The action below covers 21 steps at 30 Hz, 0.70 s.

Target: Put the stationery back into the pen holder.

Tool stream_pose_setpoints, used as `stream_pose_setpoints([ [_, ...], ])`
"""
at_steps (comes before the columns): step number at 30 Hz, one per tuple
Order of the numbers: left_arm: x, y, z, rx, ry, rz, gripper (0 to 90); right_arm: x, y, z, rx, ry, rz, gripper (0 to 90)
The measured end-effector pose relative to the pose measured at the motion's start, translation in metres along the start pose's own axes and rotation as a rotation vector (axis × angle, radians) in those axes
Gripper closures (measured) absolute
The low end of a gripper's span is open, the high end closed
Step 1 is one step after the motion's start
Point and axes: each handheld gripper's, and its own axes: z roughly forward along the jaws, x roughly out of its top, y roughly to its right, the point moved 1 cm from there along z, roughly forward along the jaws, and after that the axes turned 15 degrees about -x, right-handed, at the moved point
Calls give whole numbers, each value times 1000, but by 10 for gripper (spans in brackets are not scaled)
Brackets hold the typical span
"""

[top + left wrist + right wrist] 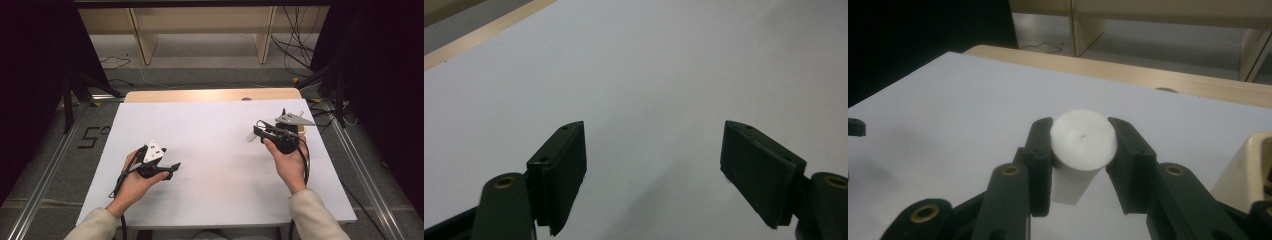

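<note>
Your right gripper [1081, 150] is clenched on a white cup [1082, 145], the pads pressing its wall from both sides just under the flat closed end that faces the camera. In the high view the right gripper [256, 131] sits at about two o'clock on the white table [210, 190], with the cup [251, 136] poking out toward nine o'clock, lifted off the surface as far as you can judge.

The grip is the weak point. The wall tapers, so the pads bear on a slope, and a quick swing or a roll of your wrist could let the cup creep out of the jaws and drop onto the table. It looks thin and light, so squeezing harder may dent or buckle it rather than secure it.

Watch the beige container [1248, 165] at about four o'clock in the right gripper view, close beside the jaw. A sideways move that way could knock it or catch the cup's rim against it.

Your left gripper [654, 175] is released, its jaws standing wide with nothing between them above bare table. In the high view the left gripper [172, 169] rests at about eight o'clock, well apart from the cup. If you bring it across to help, its open jaws could bump the cup and twist it out of the right grip before the left has closed.
</note>
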Motion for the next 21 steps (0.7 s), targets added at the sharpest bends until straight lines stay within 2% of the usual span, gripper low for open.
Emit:
stream_pose_setpoints([
  [7, -5, -3, -2, 3, -8, -9, 272, 4, 12, -4, -35, 13, 16, 652],
  [21, -5, -4, -2, 7, -14, -12, 274, 12, 34, -14, -74, 42, 64, 652],
])
